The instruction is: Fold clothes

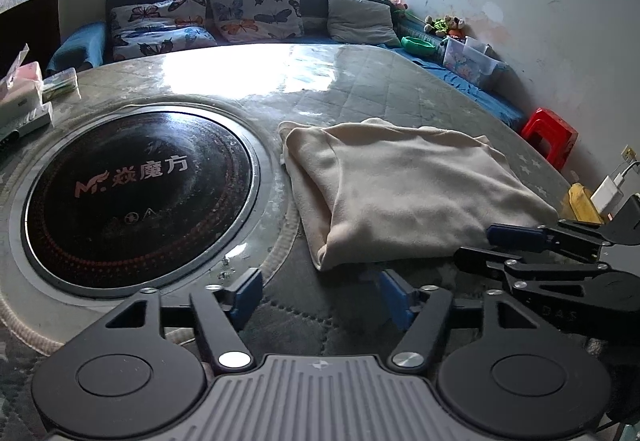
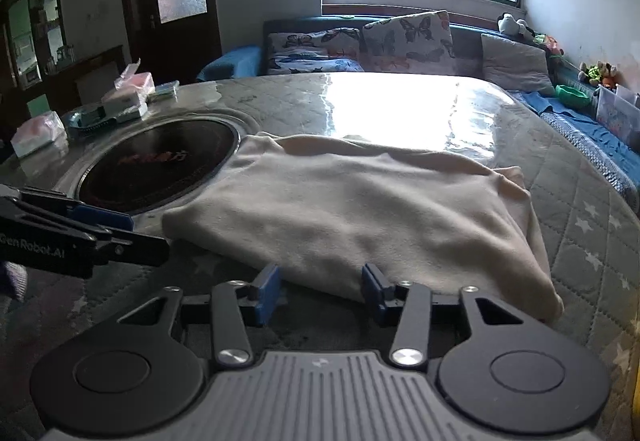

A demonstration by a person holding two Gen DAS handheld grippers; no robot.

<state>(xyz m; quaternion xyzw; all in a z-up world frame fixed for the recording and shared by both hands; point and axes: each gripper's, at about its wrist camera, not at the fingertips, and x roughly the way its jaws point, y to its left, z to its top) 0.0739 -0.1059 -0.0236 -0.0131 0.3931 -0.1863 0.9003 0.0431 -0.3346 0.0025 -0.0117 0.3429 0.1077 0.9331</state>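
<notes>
Right wrist view shows the cream garment [image 2: 352, 209] lying folded on the quilted table [image 2: 580, 225], just beside the round cooktop [image 2: 160, 169]. The right gripper [image 2: 320, 291] stands at its near edge, jaws apart and empty; the left gripper [image 1: 320, 297] is likewise apart, off the cloth's near-left corner. Judged, 1 fold is just laid; next calls for regrasping an edge or smoothing. Tissue packs [image 2: 128, 93] sit well apart.
</notes>
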